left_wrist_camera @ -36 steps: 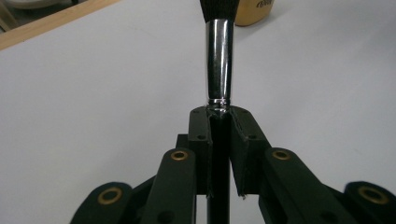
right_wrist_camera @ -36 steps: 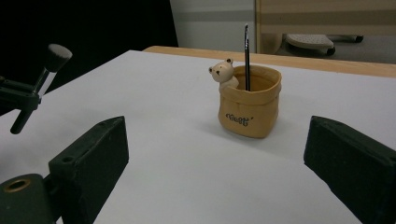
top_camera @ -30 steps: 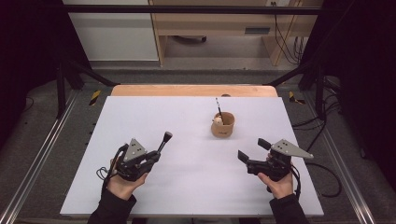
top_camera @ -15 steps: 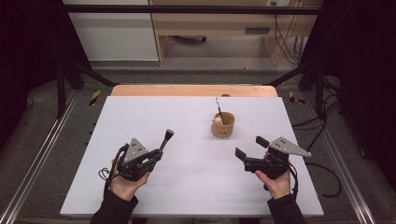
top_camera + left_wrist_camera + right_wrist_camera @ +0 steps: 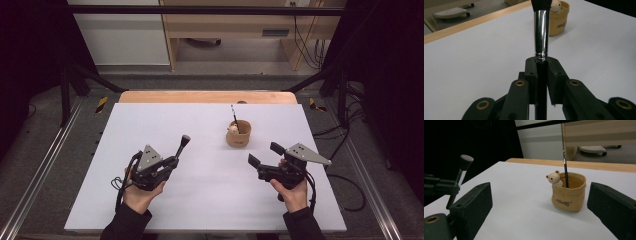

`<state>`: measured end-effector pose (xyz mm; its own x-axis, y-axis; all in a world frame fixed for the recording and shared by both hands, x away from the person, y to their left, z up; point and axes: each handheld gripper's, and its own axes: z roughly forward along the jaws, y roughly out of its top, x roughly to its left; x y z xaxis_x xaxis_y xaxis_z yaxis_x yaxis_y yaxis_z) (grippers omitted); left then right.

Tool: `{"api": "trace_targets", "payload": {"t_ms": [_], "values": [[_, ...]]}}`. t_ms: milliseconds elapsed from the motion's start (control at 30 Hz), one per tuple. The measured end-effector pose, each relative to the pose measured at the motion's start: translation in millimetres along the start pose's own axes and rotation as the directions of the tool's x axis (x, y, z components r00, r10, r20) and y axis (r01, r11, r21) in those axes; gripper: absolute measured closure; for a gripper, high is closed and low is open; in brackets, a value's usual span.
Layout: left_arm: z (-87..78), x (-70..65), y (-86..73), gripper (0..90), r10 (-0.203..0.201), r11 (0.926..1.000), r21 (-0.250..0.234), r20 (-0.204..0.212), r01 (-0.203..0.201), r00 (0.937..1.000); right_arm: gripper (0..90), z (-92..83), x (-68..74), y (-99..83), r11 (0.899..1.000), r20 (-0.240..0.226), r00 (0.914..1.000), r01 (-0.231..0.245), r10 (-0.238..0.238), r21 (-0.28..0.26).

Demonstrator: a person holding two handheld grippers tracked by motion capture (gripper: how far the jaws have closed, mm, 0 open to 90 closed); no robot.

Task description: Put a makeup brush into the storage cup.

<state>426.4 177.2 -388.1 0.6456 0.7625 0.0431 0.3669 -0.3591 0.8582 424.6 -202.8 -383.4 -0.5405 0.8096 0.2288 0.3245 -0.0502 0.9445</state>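
Nearest to us, our two hands come in over the near edge of the white table [image 5: 200,210], each holding a gripper. Our left gripper [image 5: 175,159] is clamped on a makeup brush [image 5: 183,145]. In the left gripper view the black handle runs up between the closed jaws, and the silver ferrule and dark bristles rise above them. The brush tilts up and away from us, its head pointing toward the middle of the table, clear of the surface.

Our right gripper [image 5: 264,155] hovers at the near right with its jaws spread wide and nothing between them. In the right gripper view the two black pads stand well apart on either side of the picture.

Farther out, right of the middle, a small tan pot [image 5: 238,134] stands upright on the table. A little bear figure [image 5: 554,178] peeks over its rim, and a thin dark stick [image 5: 565,167] stands inside it, leaning slightly. The pot lies well apart from both grippers.

Beyond the white top runs a wooden edge [image 5: 207,96], then the floor.
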Motion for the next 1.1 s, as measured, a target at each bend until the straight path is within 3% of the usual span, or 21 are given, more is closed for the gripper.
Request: {"api": "trace_targets", "payload": {"t_ms": [600,1100], "values": [[7.0,-7.5,15.1,79.1,-0.026,0.9978,-0.061,0.0,0.026,0.9997,6.9,16.8,15.5,11.4,1.0,-0.04,0.9989,-0.024,0.024,-0.009],[15.5,-16.4,21.6,79.1,-0.035,0.9962,-0.079,0.012,0.036,0.9993,7.6,25.1,21.4,12.8,0.997,-0.067,0.9953,-0.071,0.07,-0.012]]}}
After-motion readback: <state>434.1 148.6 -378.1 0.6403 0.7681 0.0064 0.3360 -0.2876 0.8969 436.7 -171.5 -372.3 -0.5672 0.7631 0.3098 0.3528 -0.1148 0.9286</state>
